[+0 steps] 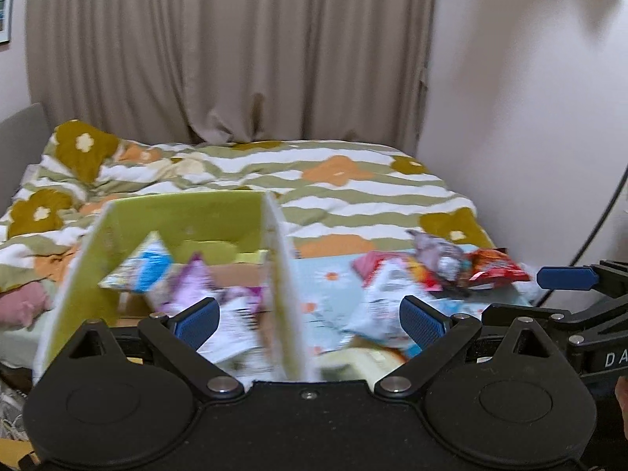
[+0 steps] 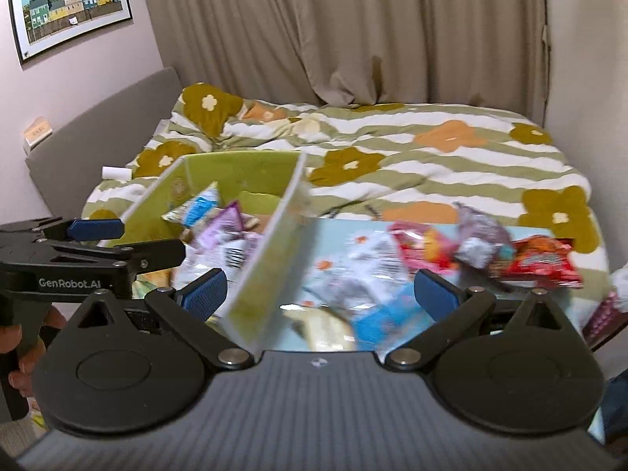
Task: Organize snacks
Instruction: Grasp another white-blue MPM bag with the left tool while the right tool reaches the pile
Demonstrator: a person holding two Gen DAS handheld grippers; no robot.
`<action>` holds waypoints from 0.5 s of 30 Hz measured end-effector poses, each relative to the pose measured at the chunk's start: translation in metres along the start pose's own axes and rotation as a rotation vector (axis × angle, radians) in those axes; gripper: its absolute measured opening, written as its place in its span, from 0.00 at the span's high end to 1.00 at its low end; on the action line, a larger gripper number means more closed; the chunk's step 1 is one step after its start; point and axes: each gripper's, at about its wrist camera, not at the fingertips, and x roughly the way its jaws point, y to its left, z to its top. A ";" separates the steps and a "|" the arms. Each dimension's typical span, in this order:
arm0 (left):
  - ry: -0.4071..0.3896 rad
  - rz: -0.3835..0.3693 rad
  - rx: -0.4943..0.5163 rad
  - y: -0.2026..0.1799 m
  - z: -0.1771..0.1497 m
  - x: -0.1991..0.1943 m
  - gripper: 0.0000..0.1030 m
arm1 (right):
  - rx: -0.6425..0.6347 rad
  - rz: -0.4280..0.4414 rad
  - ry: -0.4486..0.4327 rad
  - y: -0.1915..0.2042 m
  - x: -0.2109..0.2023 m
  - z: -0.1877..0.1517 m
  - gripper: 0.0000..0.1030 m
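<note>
Both claws were spread, empty: left gripper (image 1: pixel 310 320), right gripper (image 2: pixel 320 294). Loose snack packets (image 2: pixel 482 251) lay center-right on the bed, beside the green box (image 2: pixel 271 243). They looked light, crinkly, slippery; pinch a sealed edge.

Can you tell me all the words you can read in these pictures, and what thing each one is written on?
"GenRobot.AI" is on the black body of the left gripper, seen from the right wrist view.
"DA" is on the black body of the right gripper, cut off at the edge of the left wrist view.
The snack packets have print, too blurred to read.
The small tag under the framed picture is too small to read.
</note>
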 end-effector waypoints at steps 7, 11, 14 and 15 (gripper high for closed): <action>0.049 -0.021 0.009 -0.060 0.001 0.029 0.03 | 0.002 -0.012 0.032 -0.070 -0.010 -0.009 0.00; 0.096 -0.011 -0.053 -0.080 -0.002 0.052 0.03 | -0.016 0.008 0.068 -0.105 -0.003 -0.016 0.00; 0.126 0.015 -0.130 -0.091 -0.002 0.068 0.03 | -0.050 0.036 0.101 -0.123 0.007 -0.021 0.00; 0.134 0.024 -0.158 -0.093 -0.002 0.073 0.03 | -0.061 0.051 0.114 -0.129 0.011 -0.023 0.00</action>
